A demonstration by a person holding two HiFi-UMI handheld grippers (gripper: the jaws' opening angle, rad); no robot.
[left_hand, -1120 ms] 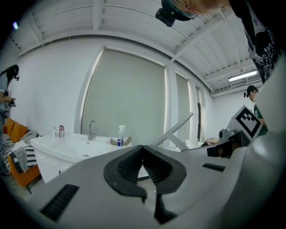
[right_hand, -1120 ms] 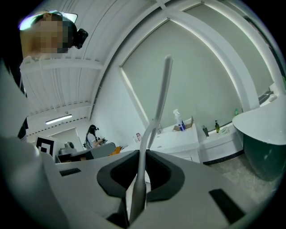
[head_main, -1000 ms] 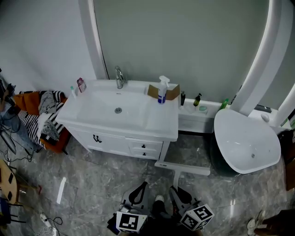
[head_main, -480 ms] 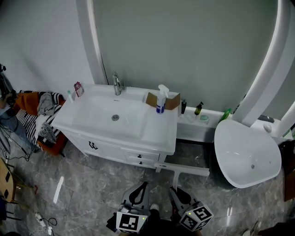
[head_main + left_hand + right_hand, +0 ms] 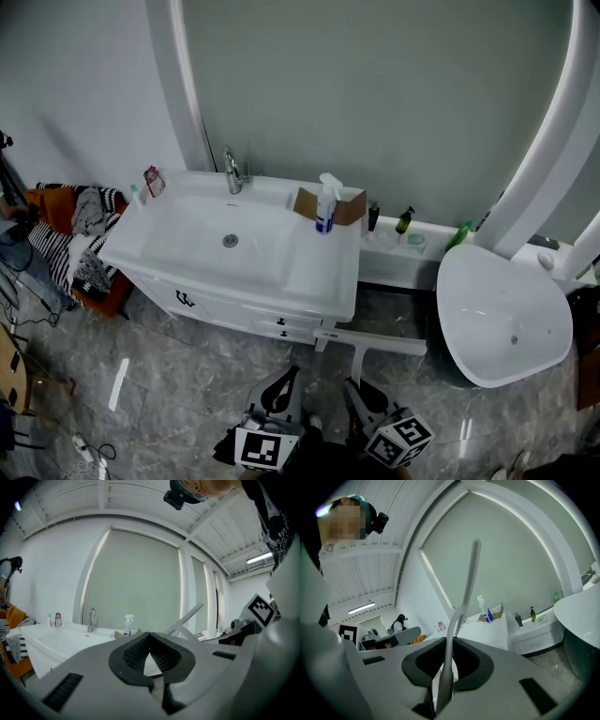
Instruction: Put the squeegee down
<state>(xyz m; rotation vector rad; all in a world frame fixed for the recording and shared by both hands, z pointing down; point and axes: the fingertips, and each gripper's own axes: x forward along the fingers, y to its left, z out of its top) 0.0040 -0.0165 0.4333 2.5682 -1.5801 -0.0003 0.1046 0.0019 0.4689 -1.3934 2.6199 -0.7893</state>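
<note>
Squeegee (image 5: 375,341) handle points forward — blade crosswise.

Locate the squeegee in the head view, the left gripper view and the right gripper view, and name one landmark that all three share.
Head view: squeegee at bottom centre, in front of the vanity, gripped by the right hand-held gripper.
Left gripper view: squeegee right of centre, a pale slanted bar.
Right gripper view: squeegee at centre, rising from between the jaws.
Shared landmark: spray bottle on the vanity.
</note>
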